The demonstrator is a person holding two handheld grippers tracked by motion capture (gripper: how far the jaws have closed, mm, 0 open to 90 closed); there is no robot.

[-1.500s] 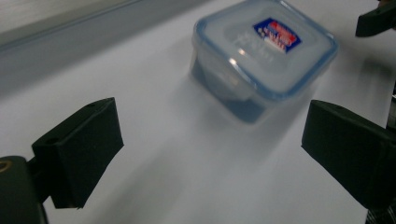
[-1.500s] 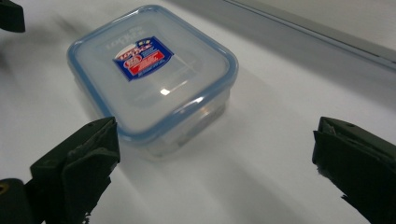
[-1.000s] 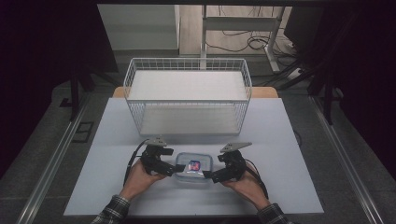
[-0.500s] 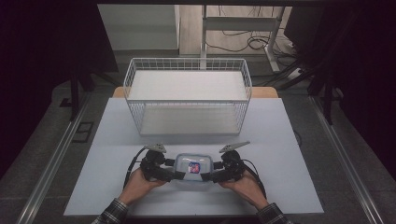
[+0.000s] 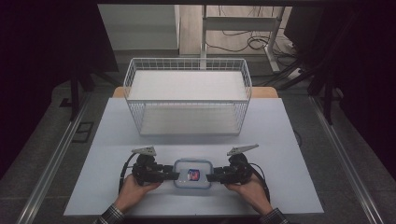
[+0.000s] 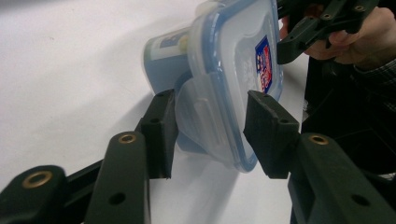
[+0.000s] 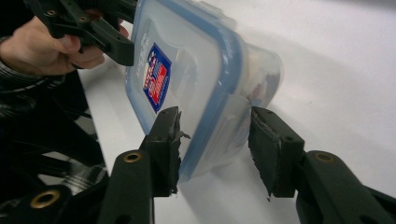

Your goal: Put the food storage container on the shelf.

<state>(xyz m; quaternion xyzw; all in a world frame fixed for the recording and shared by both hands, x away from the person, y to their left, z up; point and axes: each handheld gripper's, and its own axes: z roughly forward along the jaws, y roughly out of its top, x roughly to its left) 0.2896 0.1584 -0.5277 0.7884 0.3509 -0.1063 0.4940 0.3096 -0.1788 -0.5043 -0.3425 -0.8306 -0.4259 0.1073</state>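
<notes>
Two hand-held grippers closing on a lidded box from both ends

High view: the box lies flat at the surface's six o'clock edge, the wire basket well apart at twelve; the left hand-held gripper comes in from nine o'clock and the right hand-held gripper from three, so the load would be shared evenly. Left gripper view: its jaws have just been closing and now straddle the box's end clip, the left pad touching, the right one close beside the lid's rim. Right gripper view: its jaws, also just closing, bracket the other clip, with gaps on both sides.
</notes>
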